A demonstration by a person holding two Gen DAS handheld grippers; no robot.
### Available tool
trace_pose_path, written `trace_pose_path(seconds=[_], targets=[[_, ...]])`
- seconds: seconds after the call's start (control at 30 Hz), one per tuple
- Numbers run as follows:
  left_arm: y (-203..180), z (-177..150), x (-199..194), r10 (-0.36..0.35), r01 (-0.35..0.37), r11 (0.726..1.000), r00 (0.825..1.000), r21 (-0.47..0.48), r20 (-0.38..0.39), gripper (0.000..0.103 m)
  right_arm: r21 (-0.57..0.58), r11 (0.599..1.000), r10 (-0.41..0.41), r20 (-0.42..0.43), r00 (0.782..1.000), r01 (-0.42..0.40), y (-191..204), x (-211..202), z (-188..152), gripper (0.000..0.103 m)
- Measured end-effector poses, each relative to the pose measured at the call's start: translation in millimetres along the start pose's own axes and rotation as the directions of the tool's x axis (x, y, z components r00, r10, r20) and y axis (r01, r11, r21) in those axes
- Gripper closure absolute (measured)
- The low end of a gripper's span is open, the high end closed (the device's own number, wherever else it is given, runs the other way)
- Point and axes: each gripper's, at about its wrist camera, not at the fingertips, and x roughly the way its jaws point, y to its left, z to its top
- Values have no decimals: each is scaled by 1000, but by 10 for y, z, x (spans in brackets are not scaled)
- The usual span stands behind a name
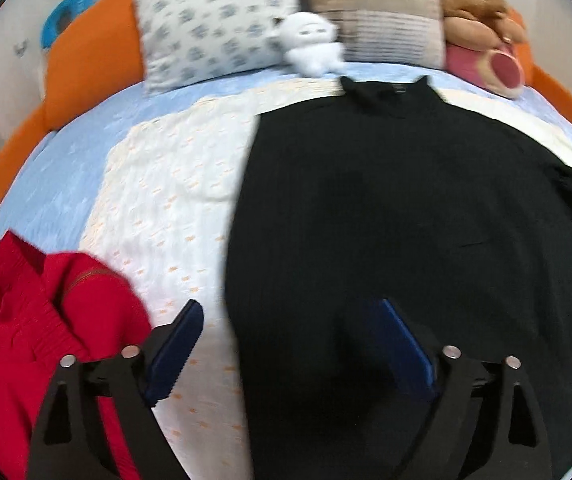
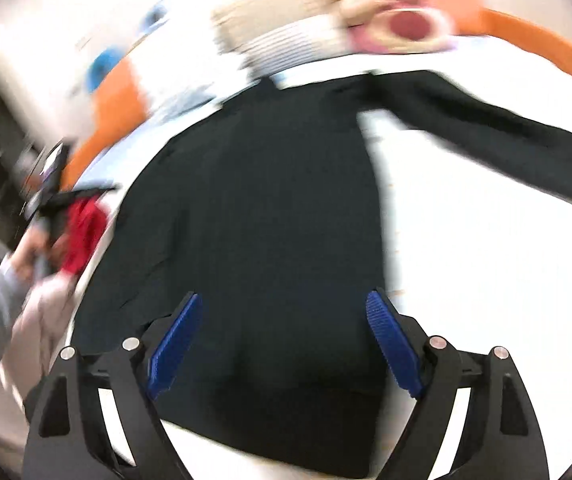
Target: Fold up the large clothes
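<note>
A large black sweater (image 1: 405,200) lies flat on a white quilt (image 1: 166,200), its collar toward the pillows. My left gripper (image 1: 289,312) hovers over the sweater's left hem edge, jaws wide apart with nothing between the blue pads. In the blurred right wrist view the same black sweater (image 2: 254,208) spreads below, one sleeve (image 2: 505,136) stretched out to the right. My right gripper (image 2: 286,312) stands open above the hem, nothing clamped. The left gripper (image 2: 52,200) shows at the left edge of that view, held by a hand in a grey sleeve.
A crumpled red garment (image 1: 46,312) lies at the bed's near left. Pillows (image 1: 214,20), a white plush toy (image 1: 311,44) and a brown plush toy (image 1: 481,12) line the head of the bed, against an orange headboard (image 1: 90,60). The blue bedsheet (image 1: 58,176) borders the quilt.
</note>
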Motion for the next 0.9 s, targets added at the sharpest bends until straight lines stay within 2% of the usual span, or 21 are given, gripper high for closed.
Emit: trace_pose_path(seconds=[0.07, 0.13, 0.2, 0.3, 0.33, 0.4, 0.5, 0.57, 0.67, 0.7, 0.73, 0.77, 0.8, 0.83, 0.87, 0.9], targets=[[-248, 140, -89, -46, 46, 999, 999, 12, -1, 12, 106, 992, -80, 63, 995, 73, -493, -163, 110, 20], [-486, 258, -110, -68, 68, 997, 998, 24, 8, 12, 208, 973, -130, 117, 985, 103, -902, -320, 199, 20], [-722, 364, -104, -101, 101, 994, 995, 35, 5, 12, 310, 939, -208, 169, 963, 149, -1395, -519, 333, 19], [-1112, 558, 13, -168, 169, 985, 986, 33, -21, 12, 372, 902, -307, 194, 932, 220, -1900, -673, 506, 19], [-1216, 615, 55, -184, 185, 982, 983, 33, -29, 12, 392, 884, -350, 192, 917, 255, -2095, -704, 591, 19], [-1511, 777, 179, -203, 205, 978, 978, 36, -48, 12, 427, 858, -390, 176, 904, 287, -2418, -722, 695, 21], [-1949, 1040, 400, -225, 228, 973, 972, 41, -72, 12, 453, 826, -437, 136, 889, 337, -2741, -590, 809, 22], [-2206, 1174, 530, -245, 250, 968, 965, 38, -94, 12, 453, 806, -459, 71, 886, 381, -2927, -460, 835, 23], [-2534, 1269, 634, -311, 316, 949, 942, 19, -128, 12, 442, 782, -490, 0, 872, 439, -3135, -265, 860, 24], [-2637, 1270, 633, -331, 338, 941, 935, 33, -129, 12, 436, 778, -495, -17, 869, 452, -3184, -200, 871, 27], [-2717, 1262, 630, -333, 343, 938, 934, 57, -129, 12, 436, 787, -476, -20, 879, 436, -3230, -140, 885, 32], [-2803, 1230, 616, -333, 346, 933, 934, 96, -128, 12, 440, 802, -444, -14, 896, 404, -3254, -104, 898, 52], [-2843, 1201, 609, -329, 344, 931, 936, 122, -126, 12, 446, 815, -412, -2, 911, 370, -3267, -86, 909, 66], [-2874, 1165, 609, -321, 337, 930, 939, 147, -123, 12, 448, 816, -410, 5, 912, 365, -3283, -85, 923, 69], [-2888, 1142, 620, -315, 332, 930, 941, 159, -123, 12, 446, 819, -410, 15, 912, 361, -3282, -105, 936, 81], [-2884, 1107, 634, -317, 335, 928, 940, 164, -126, 12, 443, 826, -399, 21, 917, 350, -3273, -123, 949, 88]])
